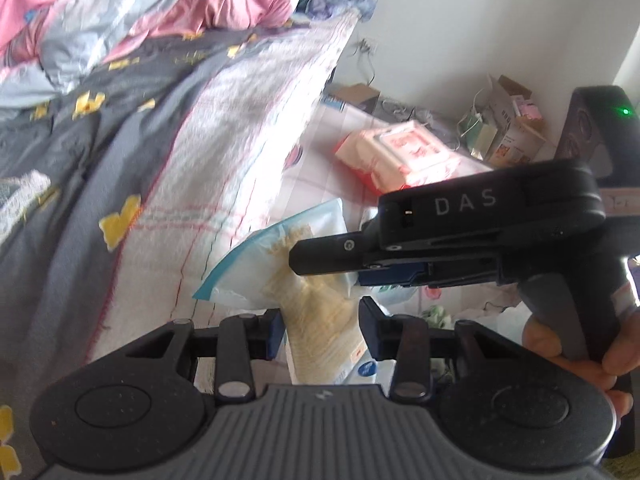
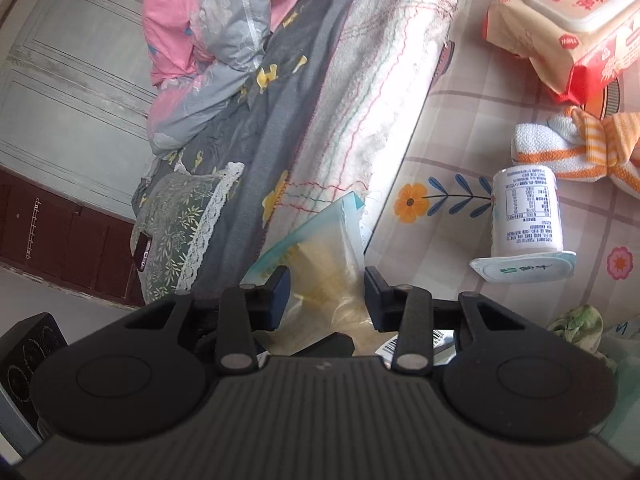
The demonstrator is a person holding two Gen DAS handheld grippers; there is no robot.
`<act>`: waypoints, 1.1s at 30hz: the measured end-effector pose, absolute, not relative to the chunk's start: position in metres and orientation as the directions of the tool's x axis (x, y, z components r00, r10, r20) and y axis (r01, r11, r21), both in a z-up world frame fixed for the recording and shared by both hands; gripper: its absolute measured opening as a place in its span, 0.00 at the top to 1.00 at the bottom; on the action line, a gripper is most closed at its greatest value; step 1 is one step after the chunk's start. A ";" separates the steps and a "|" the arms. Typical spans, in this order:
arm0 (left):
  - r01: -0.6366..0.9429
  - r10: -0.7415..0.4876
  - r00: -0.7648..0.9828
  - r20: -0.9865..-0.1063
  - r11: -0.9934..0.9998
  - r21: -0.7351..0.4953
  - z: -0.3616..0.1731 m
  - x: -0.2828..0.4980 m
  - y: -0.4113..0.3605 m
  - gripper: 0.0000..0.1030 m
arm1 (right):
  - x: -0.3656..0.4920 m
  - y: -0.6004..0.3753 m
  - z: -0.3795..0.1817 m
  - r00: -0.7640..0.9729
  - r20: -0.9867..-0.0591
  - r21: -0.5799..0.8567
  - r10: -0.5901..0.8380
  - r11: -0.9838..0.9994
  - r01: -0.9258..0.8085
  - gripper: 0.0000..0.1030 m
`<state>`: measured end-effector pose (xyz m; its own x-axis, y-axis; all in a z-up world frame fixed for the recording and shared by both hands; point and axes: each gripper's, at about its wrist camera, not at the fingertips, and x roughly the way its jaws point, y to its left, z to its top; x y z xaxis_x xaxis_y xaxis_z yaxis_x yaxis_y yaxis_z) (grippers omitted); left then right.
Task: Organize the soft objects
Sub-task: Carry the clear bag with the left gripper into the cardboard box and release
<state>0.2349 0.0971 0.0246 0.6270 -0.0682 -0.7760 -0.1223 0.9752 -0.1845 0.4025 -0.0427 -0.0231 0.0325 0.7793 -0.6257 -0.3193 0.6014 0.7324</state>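
Note:
A soft clear packet with pale blue edges and yellowish contents is held up between both grippers beside the bed. My left gripper has its jaws closed on the packet's lower part. My right gripper also grips the same packet; its fingers reach in from the right in the left wrist view. A red and white wet-wipes pack and a folded orange-striped white towel lie on the table.
A bed with a grey patterned sheet, a white checked blanket and a pink and grey duvet lies to the left. A white cup lies tipped on the flowered tablecloth. Boxes stand by the wall.

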 end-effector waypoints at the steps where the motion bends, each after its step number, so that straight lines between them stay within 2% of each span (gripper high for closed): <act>1: -0.116 -0.068 0.635 -0.770 0.977 -0.181 0.029 0.234 0.094 0.61 | 0.401 -0.048 -0.018 0.044 -0.615 0.738 0.787 0.594 -0.320 0.64; 10: -0.008 -0.094 0.687 -0.721 0.991 -0.137 0.073 0.227 0.038 0.62 | 0.384 -0.108 0.024 0.155 -0.534 0.771 0.831 0.554 -0.315 0.65; 17: 0.165 -0.213 0.653 -0.727 0.977 -0.138 0.086 0.242 -0.054 0.62 | 0.364 -0.212 0.042 0.299 -0.502 0.774 0.811 0.576 -0.262 0.65; 23: 0.339 -0.345 0.567 -0.748 0.925 -0.170 0.070 0.264 -0.160 0.62 | 0.345 -0.334 0.038 0.433 -0.541 0.751 0.721 0.646 -0.139 0.65; 30: 0.487 -0.482 0.421 -0.768 0.835 -0.257 0.029 0.300 -0.280 0.61 | 0.332 -0.467 0.018 0.537 -0.658 0.662 0.528 0.746 0.078 0.63; 32: 0.509 -0.495 0.418 -0.761 0.822 -0.255 0.016 0.307 -0.303 0.57 | 0.331 -0.498 0.011 0.571 -0.679 0.625 0.461 0.771 0.120 0.63; 33: 0.517 -0.492 0.416 -0.765 0.820 -0.246 0.008 0.310 -0.313 0.48 | 0.331 -0.511 0.006 0.590 -0.686 0.607 0.426 0.782 0.142 0.62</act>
